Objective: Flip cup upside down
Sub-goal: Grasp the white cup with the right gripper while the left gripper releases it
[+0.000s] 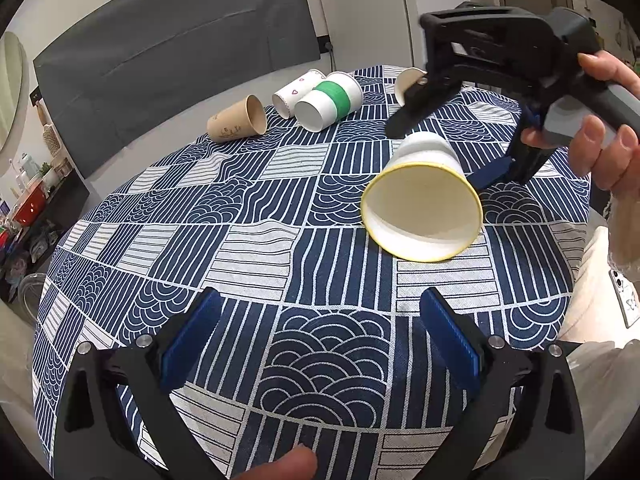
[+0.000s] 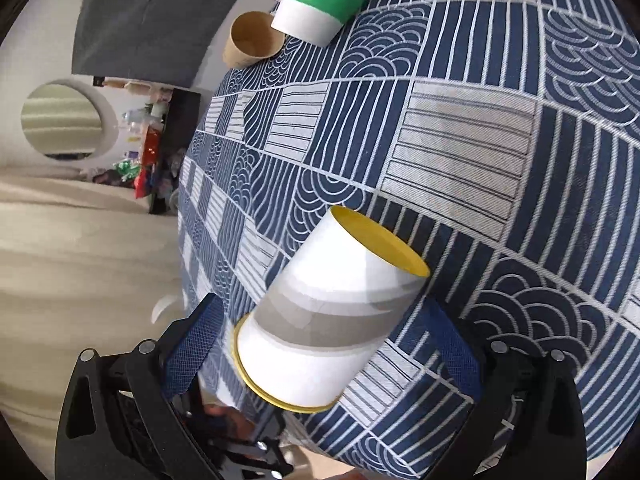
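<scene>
A white paper cup [image 1: 422,208] with a yellow rim lies on its side on the blue patterned tablecloth [image 1: 280,208], its mouth towards the left wrist camera. In the right wrist view the same cup [image 2: 328,320] shows grey bands, with its base nearest the camera. My right gripper [image 2: 322,340] is open and straddles the cup's base end, with a small gap on each side of the cup. Seen from the left, the right gripper [image 1: 436,156] reaches down from the upper right. My left gripper [image 1: 320,340] is open and holds nothing, hovering over the near part of the table.
Several other cups lie on their sides at the far edge: a brown one [image 1: 238,120], a heart-printed one [image 1: 292,94], a green-banded one [image 1: 330,100] and a cream one [image 1: 408,82]. A person's hand [image 1: 600,148] holds the right gripper. A phone [image 1: 626,296] lies at the right.
</scene>
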